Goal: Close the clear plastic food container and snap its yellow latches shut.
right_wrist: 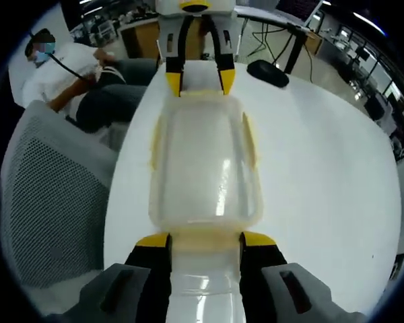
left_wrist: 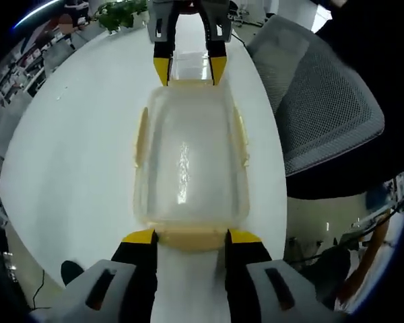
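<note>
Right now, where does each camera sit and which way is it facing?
Left gripper view: rides the left gripper, looking along the container on the white table toward the right gripper; grey mesh chair alongside.
Right gripper view: rides the right gripper, facing back over the container toward the left gripper; a seated person behind.
Shared: container, table, chair, both grippers at opposite end latches.

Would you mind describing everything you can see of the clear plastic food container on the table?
The clear plastic food container is a rounded rectangle of see-through plastic, lid on top, resting flat on the white round table. Pale yellow latches line its long sides and both short ends. The left gripper and right gripper face each other, jaw tips at the opposite end latches. Whether the latches are snapped down cannot be told.
</note>
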